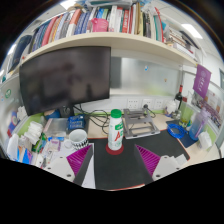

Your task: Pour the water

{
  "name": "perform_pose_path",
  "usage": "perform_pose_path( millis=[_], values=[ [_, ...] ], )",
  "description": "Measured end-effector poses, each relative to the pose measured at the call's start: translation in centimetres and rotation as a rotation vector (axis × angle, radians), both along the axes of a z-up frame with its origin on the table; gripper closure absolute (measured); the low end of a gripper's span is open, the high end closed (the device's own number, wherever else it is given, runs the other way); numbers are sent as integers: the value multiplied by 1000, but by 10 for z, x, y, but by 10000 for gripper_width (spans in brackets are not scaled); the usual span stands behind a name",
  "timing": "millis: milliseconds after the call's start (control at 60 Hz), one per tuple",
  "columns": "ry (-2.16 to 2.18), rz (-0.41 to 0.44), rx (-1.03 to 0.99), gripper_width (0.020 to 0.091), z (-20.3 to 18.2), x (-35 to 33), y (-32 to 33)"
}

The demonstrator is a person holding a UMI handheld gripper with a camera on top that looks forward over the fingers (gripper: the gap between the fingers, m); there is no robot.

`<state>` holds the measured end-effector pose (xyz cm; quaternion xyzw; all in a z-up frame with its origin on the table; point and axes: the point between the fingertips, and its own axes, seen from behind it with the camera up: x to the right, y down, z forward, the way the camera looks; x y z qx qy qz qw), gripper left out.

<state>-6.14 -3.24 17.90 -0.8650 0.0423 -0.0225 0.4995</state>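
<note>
The gripper (114, 160) has its fingers spread wide apart, and a white bottle (116, 131) with a green cap stands upright on the desk (100, 128) just ahead, between them, untouched.

The bottle's (116, 133) base is hidden behind the dark plate between the gripper's (114, 160) fingers, its label print is too small to read, and the clutter at nine o'clock blurs together.
</note>
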Motion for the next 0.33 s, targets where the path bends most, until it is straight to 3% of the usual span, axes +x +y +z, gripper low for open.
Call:
perform_pose_path(
  millis=[167, 333],
  values=[
    [-51, 1, 44, 261, 32, -5, -15],
    [-41, -31, 36, 263, 40, -7, -29]
  ],
)
